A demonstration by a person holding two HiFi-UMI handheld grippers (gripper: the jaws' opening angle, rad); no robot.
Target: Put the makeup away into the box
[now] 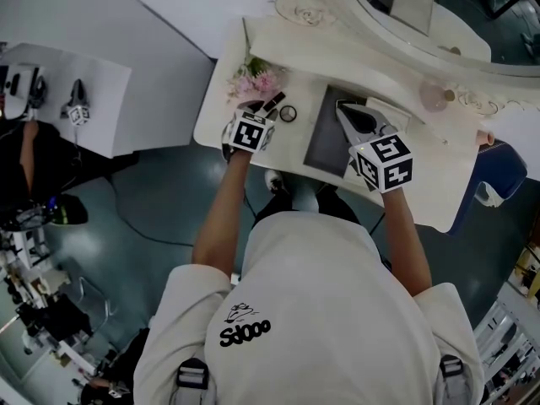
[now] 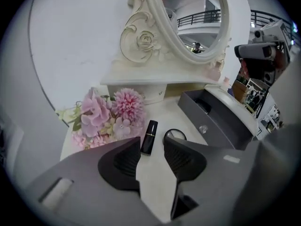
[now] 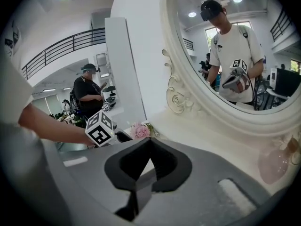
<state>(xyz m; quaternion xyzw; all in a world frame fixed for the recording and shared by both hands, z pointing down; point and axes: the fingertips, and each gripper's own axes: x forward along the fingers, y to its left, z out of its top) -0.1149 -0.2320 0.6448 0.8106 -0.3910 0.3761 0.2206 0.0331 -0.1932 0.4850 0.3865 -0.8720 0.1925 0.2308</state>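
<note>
Likely light, stiff and slick, the small black lipstick tube with a gold band (image 2: 149, 136) lies on the glossy white dressing table (image 1: 216, 129). It is at twelve o'clock, just beyond the left gripper (image 2: 151, 149), whose jaws stand apart and empty. A grip across its middle looks best. The open grey box (image 2: 221, 121) sits at two o'clock and the pink fabric flowers (image 2: 110, 114) at ten. The right gripper (image 3: 149, 142) has its jaws together, holding nothing.

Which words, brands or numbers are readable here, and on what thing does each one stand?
"Sdooo", in stylised letters, on the back of the white shirt.
Left cube, right cube: square markers only, no words.
Lipstick: no print readable.
Nothing else is legible.
</note>
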